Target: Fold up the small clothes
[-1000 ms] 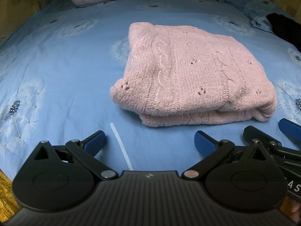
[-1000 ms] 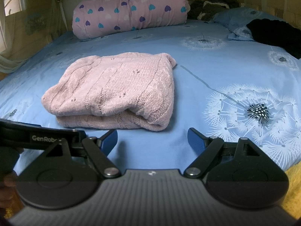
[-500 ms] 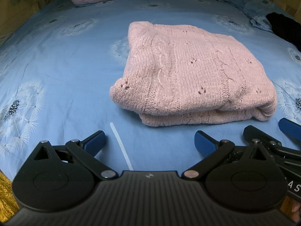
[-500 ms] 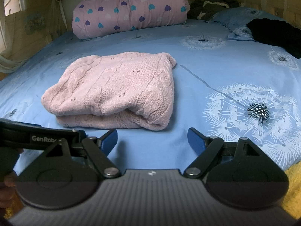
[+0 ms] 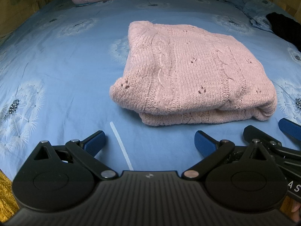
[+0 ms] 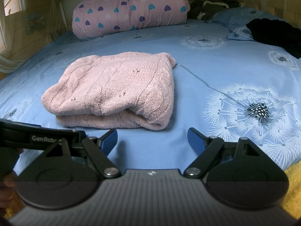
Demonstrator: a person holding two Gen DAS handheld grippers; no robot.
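Note:
A pink cable-knit sweater (image 5: 193, 73) lies folded in a thick rectangle on the blue bed sheet (image 5: 62, 60); it also shows in the right wrist view (image 6: 116, 88). My left gripper (image 5: 149, 141) is open and empty, low over the sheet just short of the sweater's near edge. My right gripper (image 6: 152, 139) is open and empty too, near the sweater's near right corner. The right gripper's blue fingertips (image 5: 289, 127) show at the right edge of the left wrist view. The left gripper's black body (image 6: 37, 137) shows at the left of the right wrist view.
A rolled pink quilt with hearts (image 6: 129, 9) lies at the head of the bed. A black garment (image 6: 278, 33) and a blue pillow (image 6: 235, 18) are at the far right. A white strip (image 5: 122, 148) lies on the sheet. Yellow fabric (image 6: 293, 188) hangs at the bed's near edge.

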